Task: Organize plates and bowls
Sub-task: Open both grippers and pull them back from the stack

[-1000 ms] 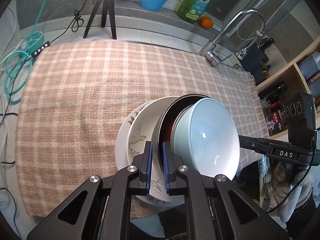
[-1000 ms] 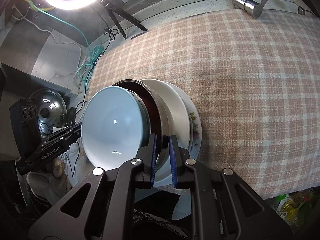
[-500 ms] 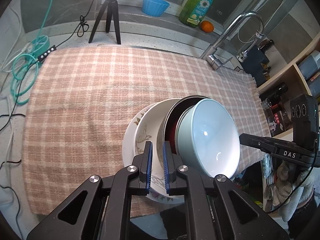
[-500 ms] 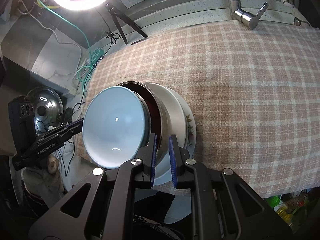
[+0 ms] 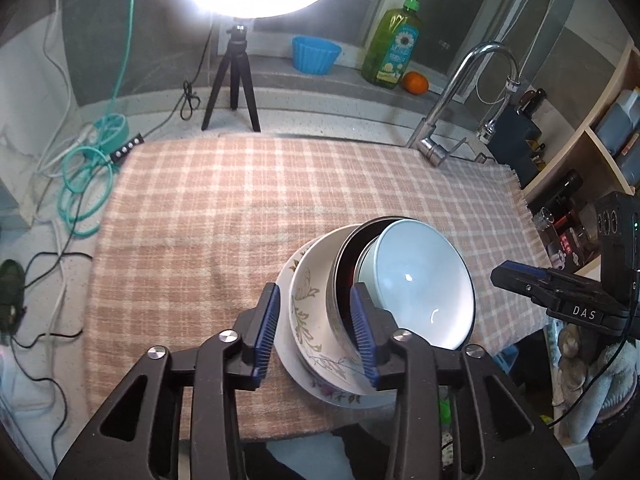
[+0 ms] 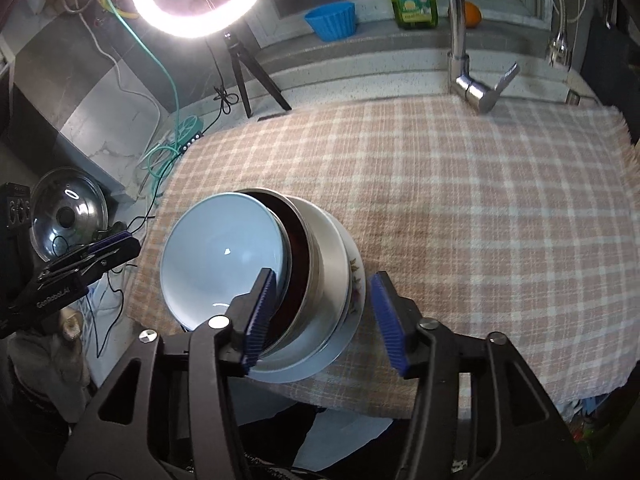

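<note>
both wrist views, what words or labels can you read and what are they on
"DAS" – on the right gripper, seen from the left wrist
"GenRobot.AI" – on the left gripper, seen from the right wrist
Green soap bottle label: flower picture, print too small to read
Dark jars on the shelf: labels blurred

A home kitchen: a chrome tap (image 5: 468, 92) rises at the far right of the cloth-covered table (image 5: 240, 208), with a green dish-soap bottle (image 5: 394, 46), an orange (image 5: 416, 82) and a blue tub (image 5: 316, 55) on the far ledge, and shelves (image 5: 592, 128) of jars to the right.
</note>
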`<state>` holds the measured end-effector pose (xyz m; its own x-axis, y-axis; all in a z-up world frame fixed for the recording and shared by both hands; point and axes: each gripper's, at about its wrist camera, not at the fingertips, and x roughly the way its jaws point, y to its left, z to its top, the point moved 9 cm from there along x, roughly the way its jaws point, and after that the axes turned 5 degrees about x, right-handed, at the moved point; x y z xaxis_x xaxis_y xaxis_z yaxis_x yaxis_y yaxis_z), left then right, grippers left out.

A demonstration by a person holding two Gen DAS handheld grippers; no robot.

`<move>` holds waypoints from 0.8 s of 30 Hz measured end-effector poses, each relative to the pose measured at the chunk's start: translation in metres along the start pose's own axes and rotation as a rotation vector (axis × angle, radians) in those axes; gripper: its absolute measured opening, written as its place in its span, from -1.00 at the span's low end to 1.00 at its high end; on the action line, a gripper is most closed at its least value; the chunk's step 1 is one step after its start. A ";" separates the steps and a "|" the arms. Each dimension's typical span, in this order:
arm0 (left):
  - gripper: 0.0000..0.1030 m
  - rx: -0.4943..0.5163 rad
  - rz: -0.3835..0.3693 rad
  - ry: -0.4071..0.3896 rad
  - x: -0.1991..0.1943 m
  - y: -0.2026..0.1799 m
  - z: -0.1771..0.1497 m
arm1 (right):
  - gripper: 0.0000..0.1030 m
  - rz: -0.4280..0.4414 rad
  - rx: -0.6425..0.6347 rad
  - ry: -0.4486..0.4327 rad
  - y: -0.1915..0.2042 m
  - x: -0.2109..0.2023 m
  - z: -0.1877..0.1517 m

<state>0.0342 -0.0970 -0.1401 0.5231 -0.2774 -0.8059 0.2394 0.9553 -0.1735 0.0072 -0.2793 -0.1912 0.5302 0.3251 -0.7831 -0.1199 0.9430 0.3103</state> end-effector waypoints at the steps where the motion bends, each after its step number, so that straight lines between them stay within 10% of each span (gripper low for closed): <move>1: -0.07 0.005 0.013 -0.011 -0.003 -0.001 0.000 | 0.23 -0.003 -0.010 -0.015 0.002 -0.004 0.001; 3: 0.31 0.009 0.035 -0.032 -0.010 -0.001 0.001 | 0.34 -0.014 -0.035 -0.049 0.005 -0.011 0.004; 24: 0.35 0.038 0.066 -0.032 -0.021 -0.021 -0.003 | 0.55 -0.032 -0.075 -0.133 0.006 -0.038 0.008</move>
<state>0.0156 -0.1110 -0.1212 0.5643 -0.2172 -0.7965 0.2340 0.9673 -0.0979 -0.0070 -0.2870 -0.1550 0.6409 0.2875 -0.7118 -0.1608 0.9569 0.2417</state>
